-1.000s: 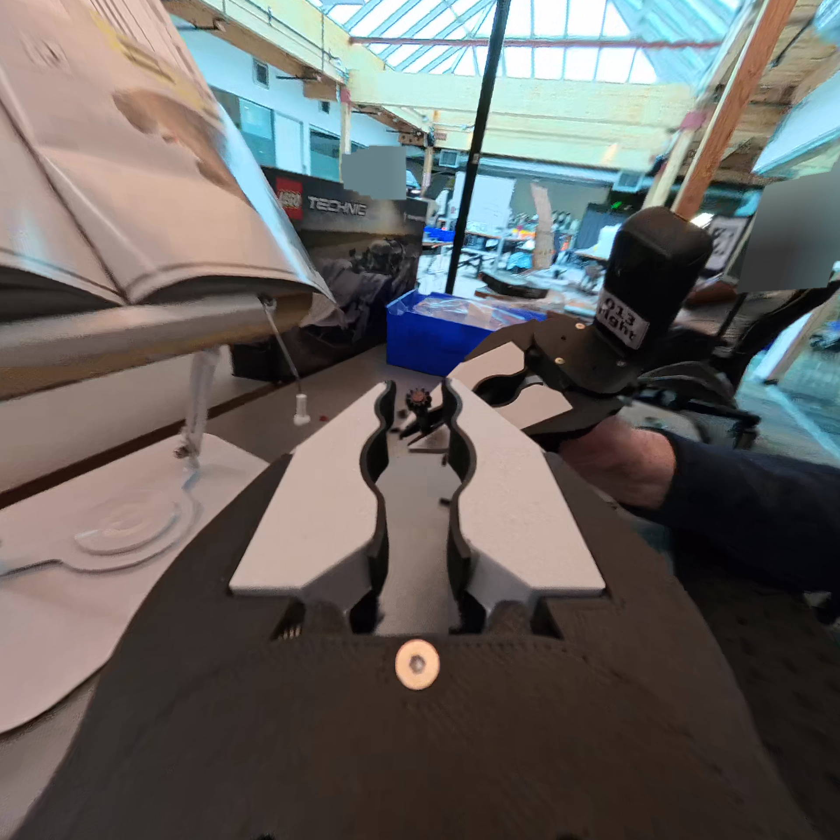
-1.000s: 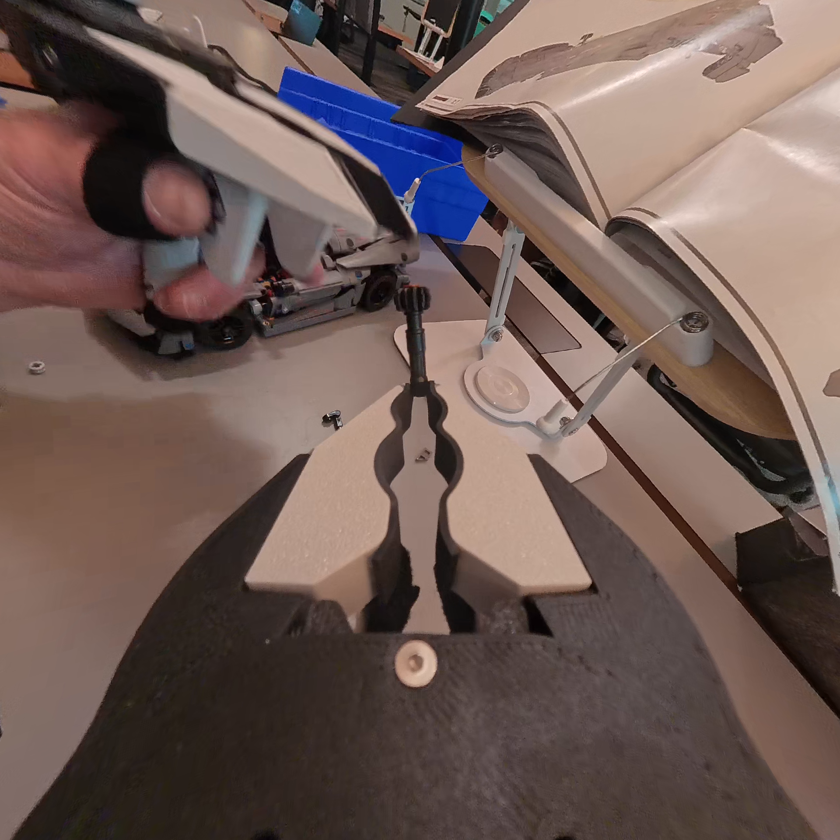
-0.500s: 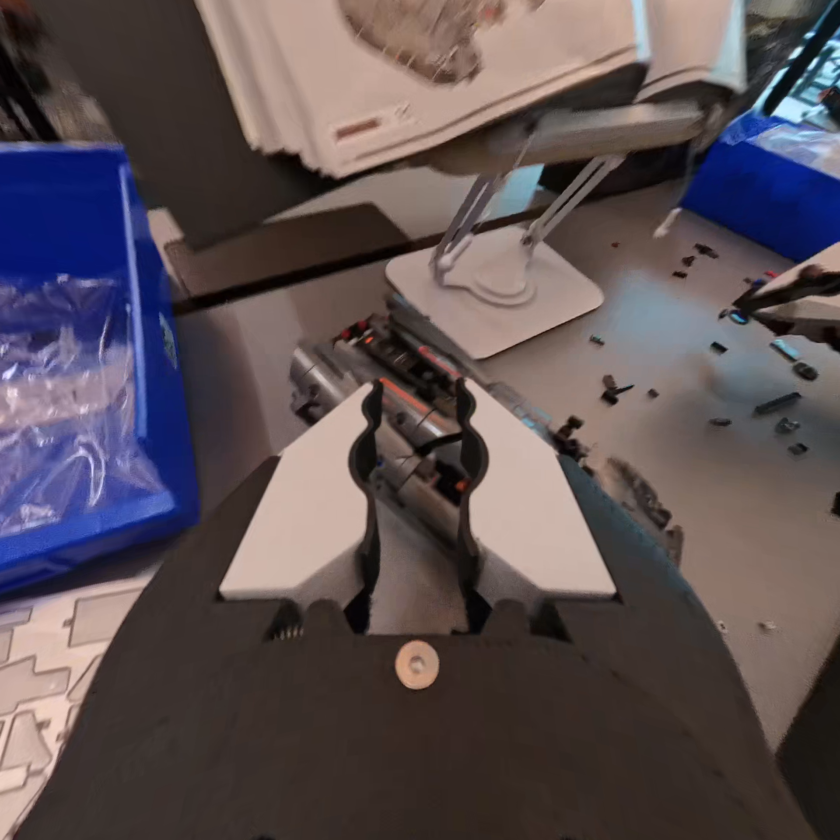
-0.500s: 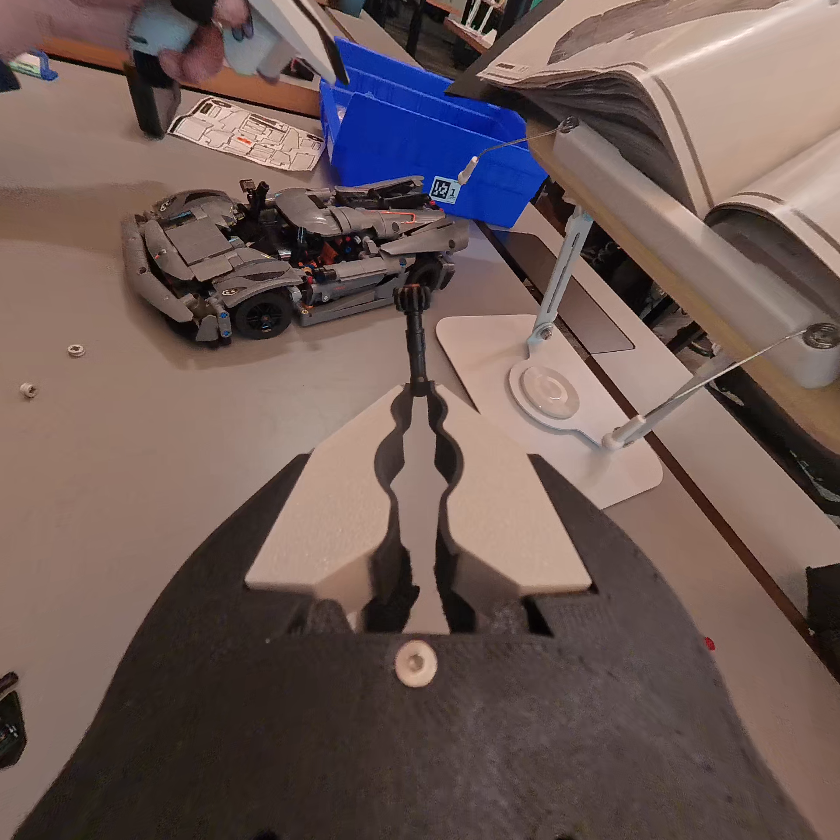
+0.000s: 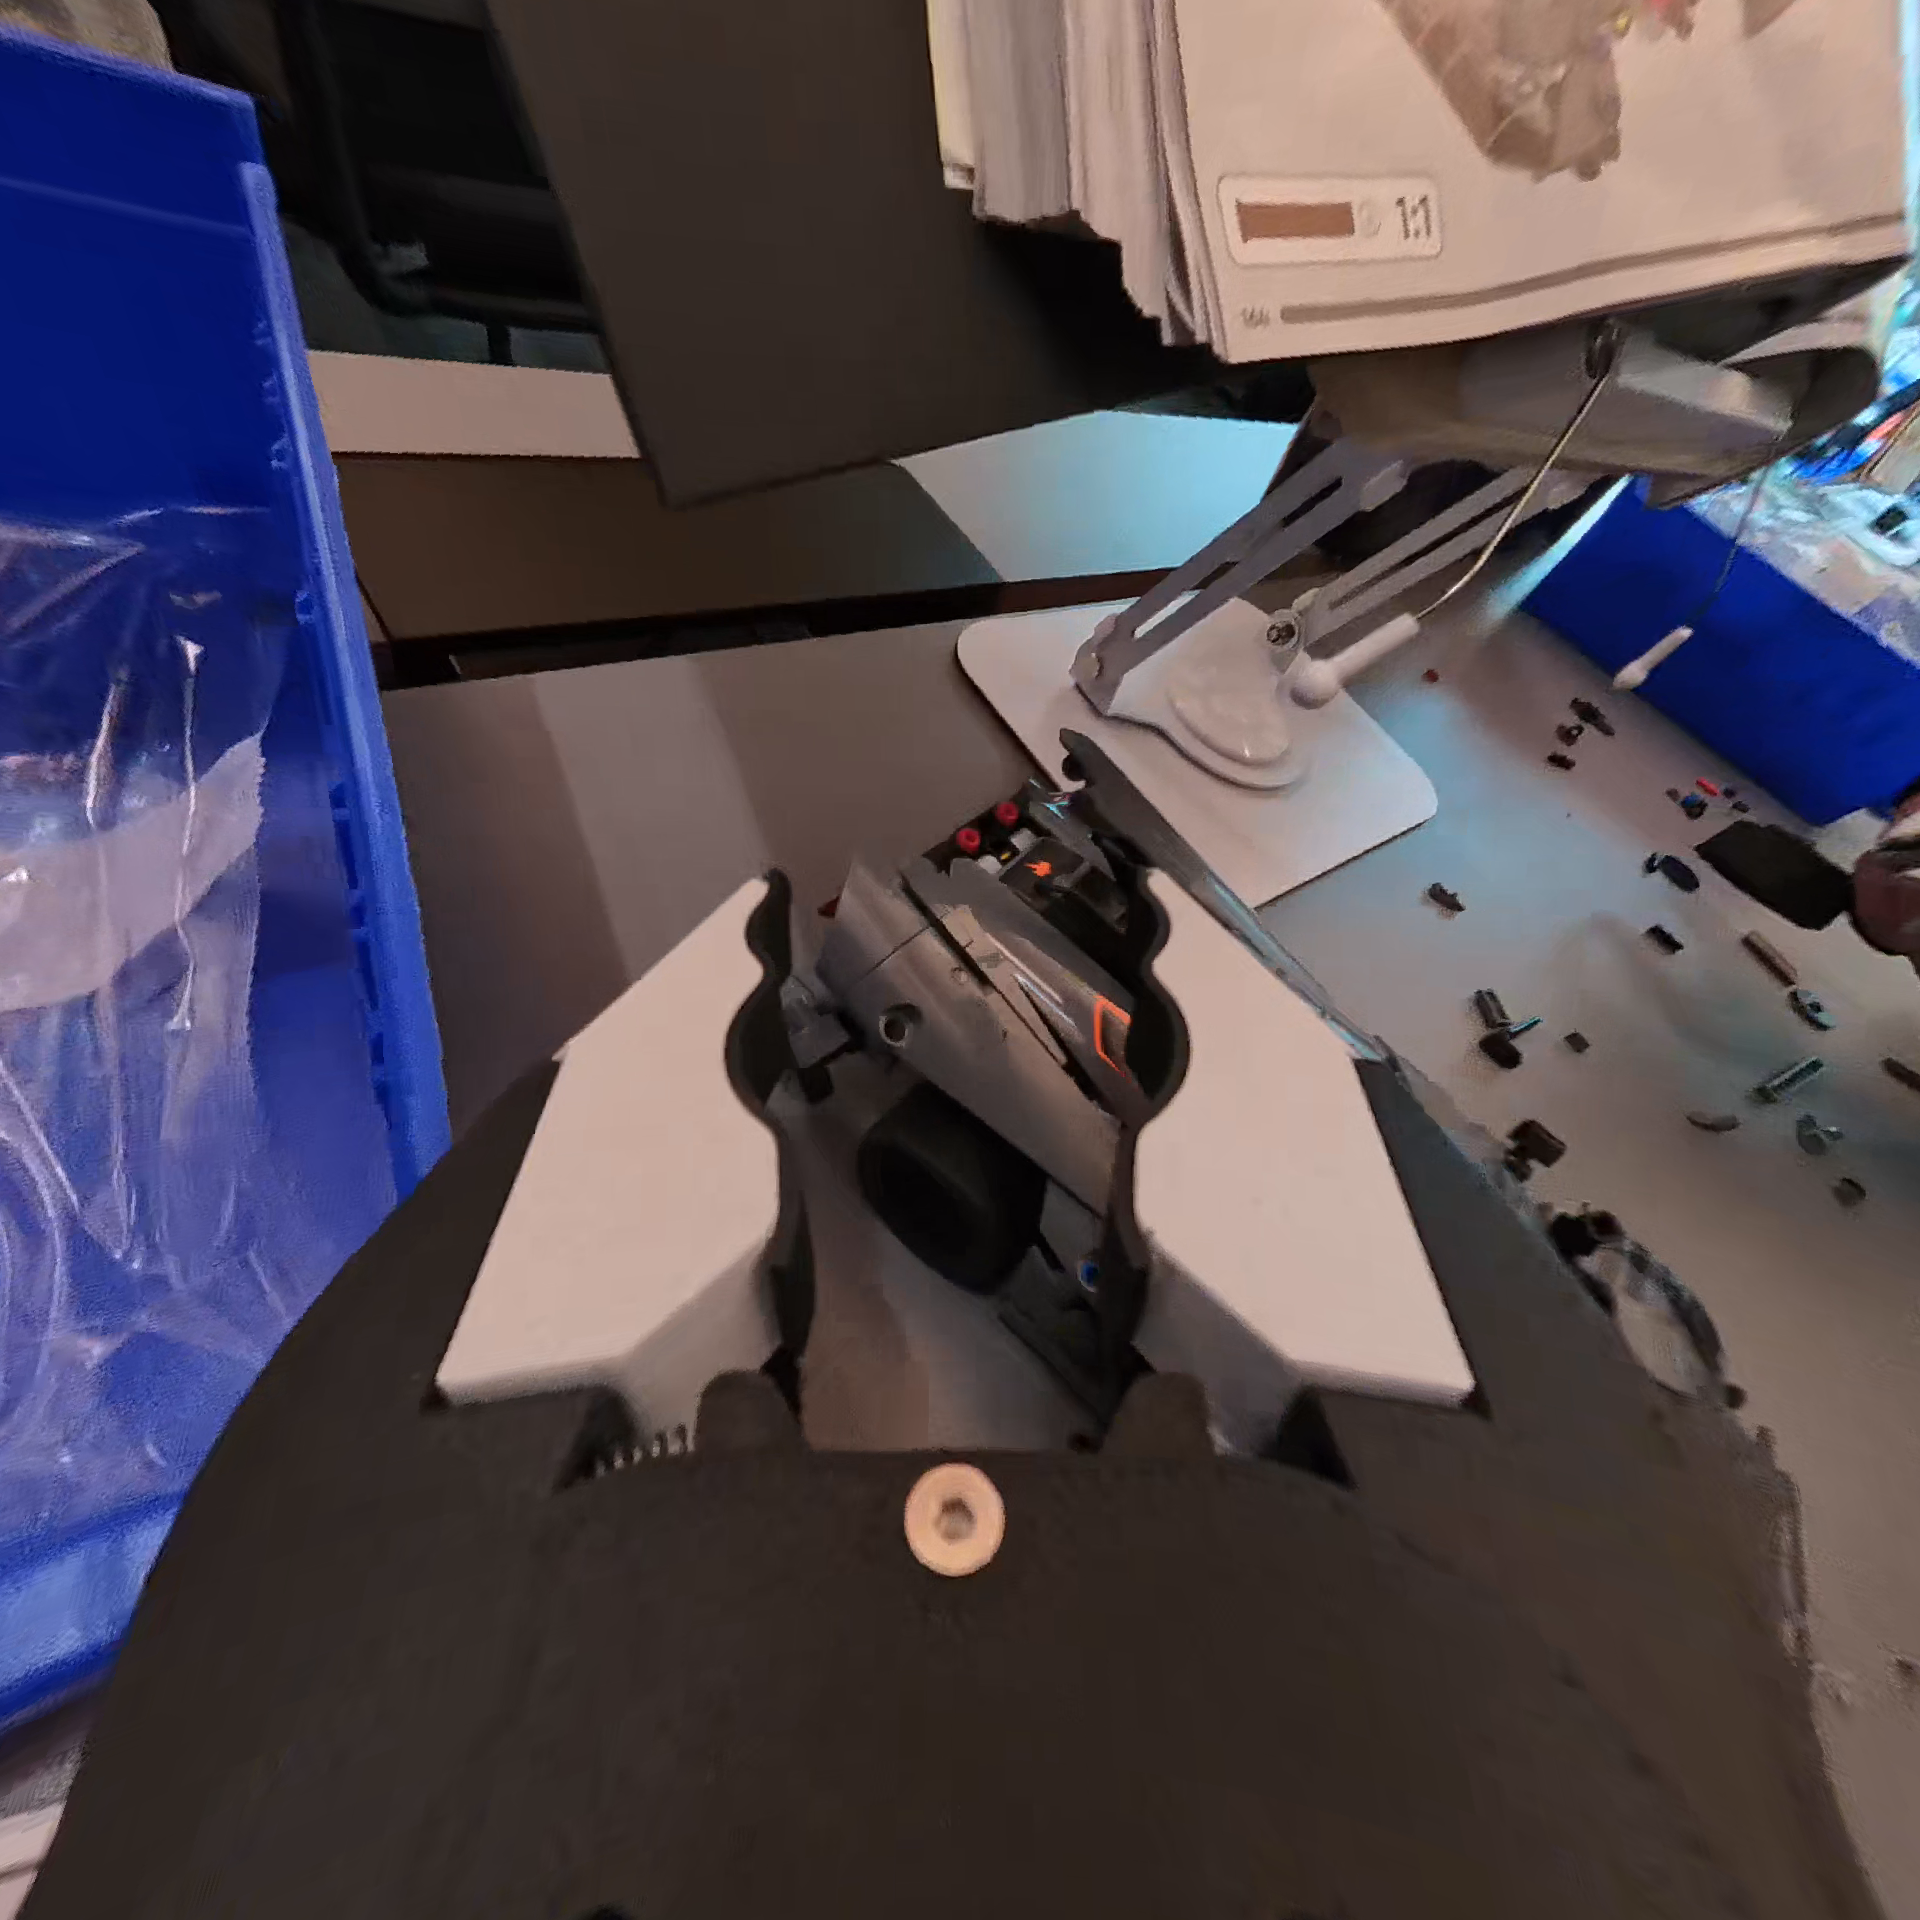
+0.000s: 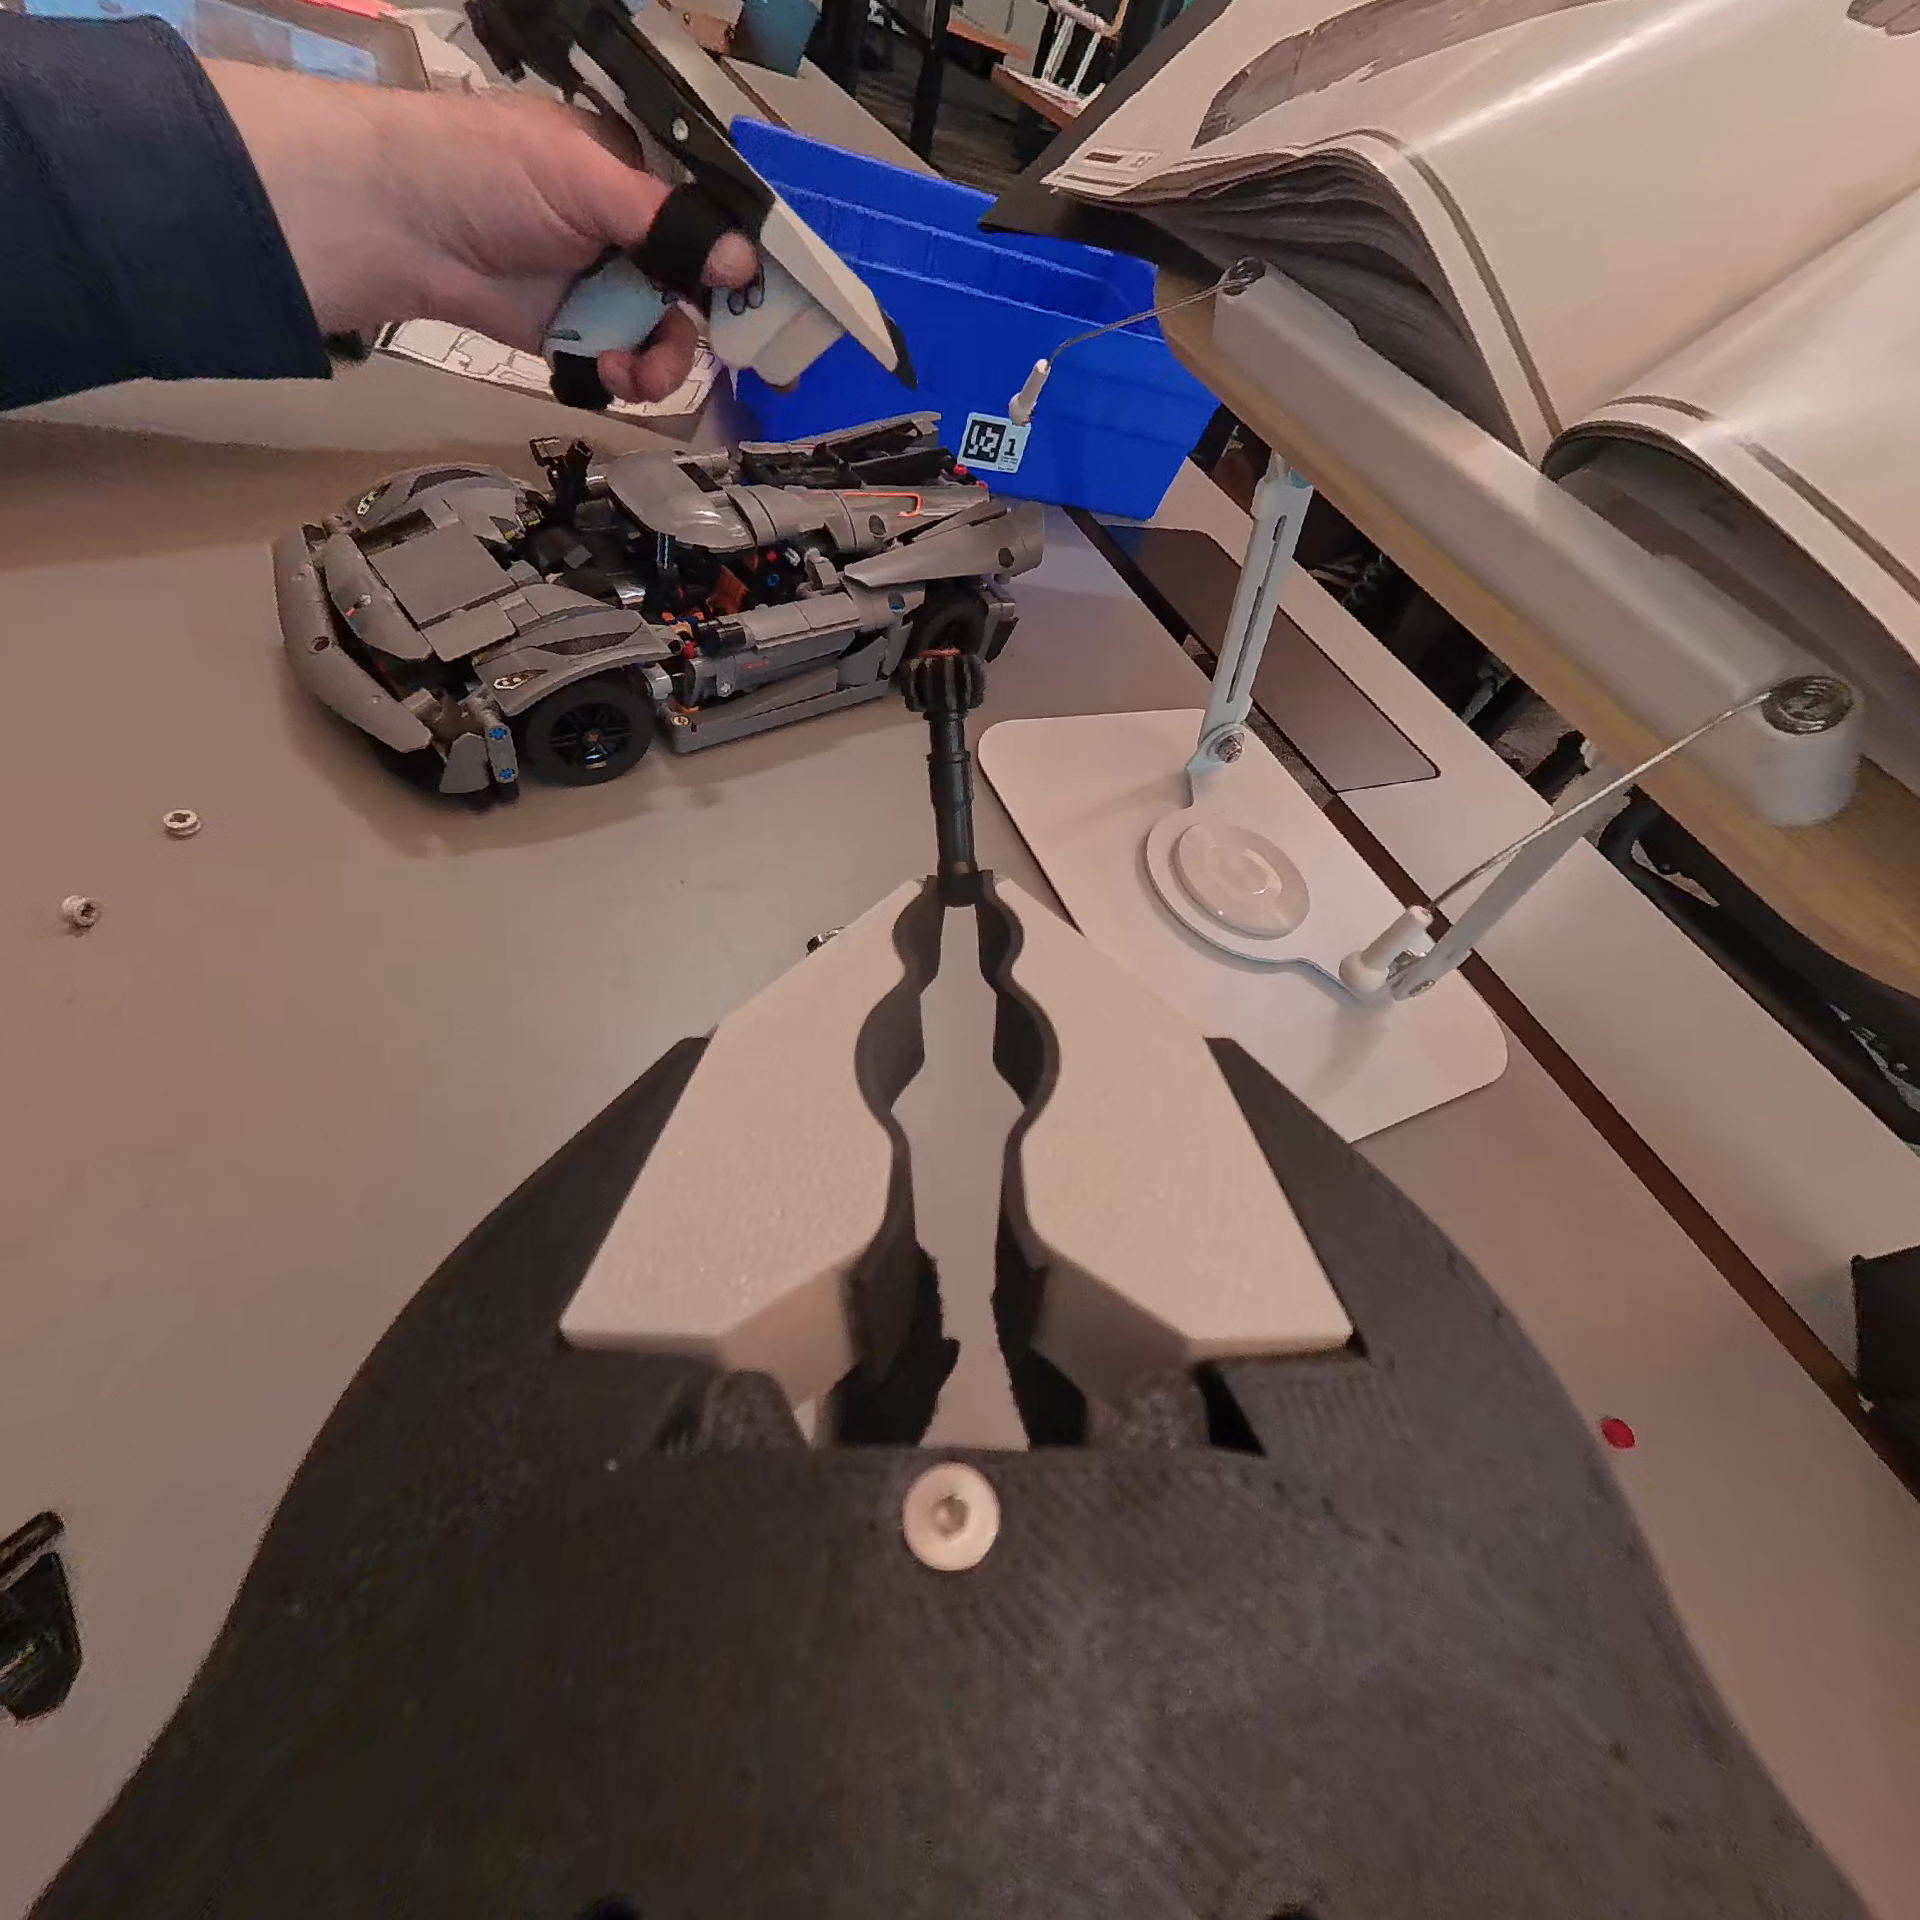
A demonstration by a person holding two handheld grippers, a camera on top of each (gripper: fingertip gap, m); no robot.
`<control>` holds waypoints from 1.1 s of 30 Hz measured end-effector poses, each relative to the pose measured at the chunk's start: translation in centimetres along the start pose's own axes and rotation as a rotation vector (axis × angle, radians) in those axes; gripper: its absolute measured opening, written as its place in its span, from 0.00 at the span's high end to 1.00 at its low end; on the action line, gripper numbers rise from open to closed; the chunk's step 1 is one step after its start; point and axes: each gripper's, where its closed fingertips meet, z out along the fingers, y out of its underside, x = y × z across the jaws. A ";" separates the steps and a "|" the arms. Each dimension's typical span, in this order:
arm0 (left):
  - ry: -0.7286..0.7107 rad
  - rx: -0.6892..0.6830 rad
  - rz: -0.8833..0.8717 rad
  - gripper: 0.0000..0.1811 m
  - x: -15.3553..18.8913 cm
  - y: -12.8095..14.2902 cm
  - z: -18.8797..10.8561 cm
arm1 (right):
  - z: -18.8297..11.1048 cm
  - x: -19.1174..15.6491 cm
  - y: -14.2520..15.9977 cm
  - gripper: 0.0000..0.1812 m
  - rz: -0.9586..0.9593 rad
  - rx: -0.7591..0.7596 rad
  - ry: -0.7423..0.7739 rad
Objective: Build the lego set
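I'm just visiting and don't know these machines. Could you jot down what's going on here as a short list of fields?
Setting: grey table with a half-built lego car
Right gripper: shut on a black axle with a gear, held upright near the car's rear
Left gripper: open, above the car's rear wheel
Instructions: open booklet on a white stand
Storage: blue bin behind the car
Loose parts: small pieces scattered on the table

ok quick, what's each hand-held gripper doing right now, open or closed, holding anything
Left hand-held gripper: open, empty, fingers either side of the grey lego car's rear.
Right hand-held gripper: shut on the black axle with gear.
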 end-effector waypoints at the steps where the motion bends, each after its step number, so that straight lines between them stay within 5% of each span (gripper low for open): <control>1: -0.014 -0.017 0.024 0.65 -0.2 0.2 0.2 | 0.0 0.0 0.0 0.98 0.002 0.000 0.000; 8: -0.054 -0.079 0.110 0.59 0.5 1.5 1.1 | 0.0 -0.1 0.1 0.98 0.007 0.001 -0.008; 13: 0.027 -0.077 0.000 0.50 1.1 2.5 2.2 | 0.1 -0.1 0.2 0.98 0.009 -0.004 -0.013; 20: 0.235 0.000 -0.237 0.56 2.1 2.5 1.9 | 0.3 -0.1 0.7 0.98 0.017 -0.017 -0.019; 33: 0.366 -0.051 -0.240 0.61 4.3 4.3 0.4 | 0.4 -2.5 0.1 0.98 -0.008 -0.007 -0.134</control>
